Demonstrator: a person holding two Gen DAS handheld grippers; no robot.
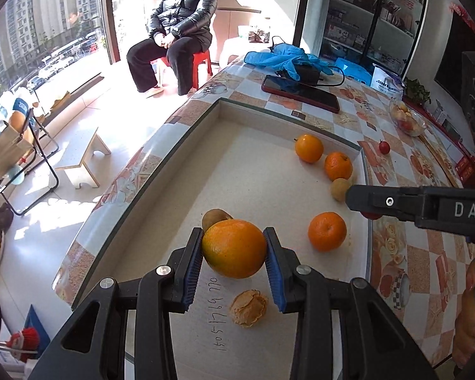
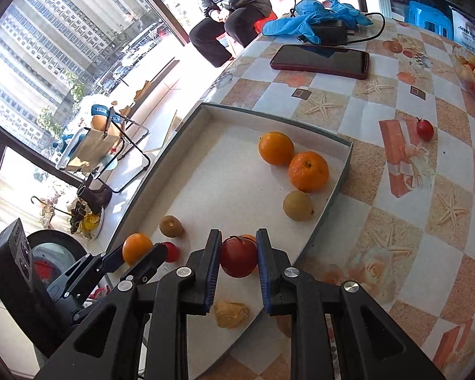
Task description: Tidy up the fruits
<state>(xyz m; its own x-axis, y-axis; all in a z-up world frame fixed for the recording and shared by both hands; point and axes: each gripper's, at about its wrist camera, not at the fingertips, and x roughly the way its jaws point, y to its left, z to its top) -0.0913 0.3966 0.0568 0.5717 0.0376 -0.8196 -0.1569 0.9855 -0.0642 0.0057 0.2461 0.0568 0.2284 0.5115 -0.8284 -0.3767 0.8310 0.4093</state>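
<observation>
Left claw (image 1: 234, 250): I see it clamped on an orange (image 1: 234, 248), above the tray (image 1: 186, 133).
Right claw (image 2: 238, 258): I see it gripping a red apple (image 2: 238, 260).

Left gripper (image 1: 234, 247): black two-finger tool with blue-ribbed pads (image 1: 191, 272), angled steeply downward, jaws closed from either side on a large orange (image 1: 234, 248), which sits between the fingertips clear of the surface below. Right gripper (image 2: 238, 255): same build, likewise tilted downward, blue pads (image 2: 212, 269) pressed against both flanks of a red fruit (image 2: 238, 256). The two tools stand side by side, the right one's black finger entering the left wrist view from the right edge. A hand (image 1: 470, 313) shows, blurred, at that view's lower right margin.
</observation>
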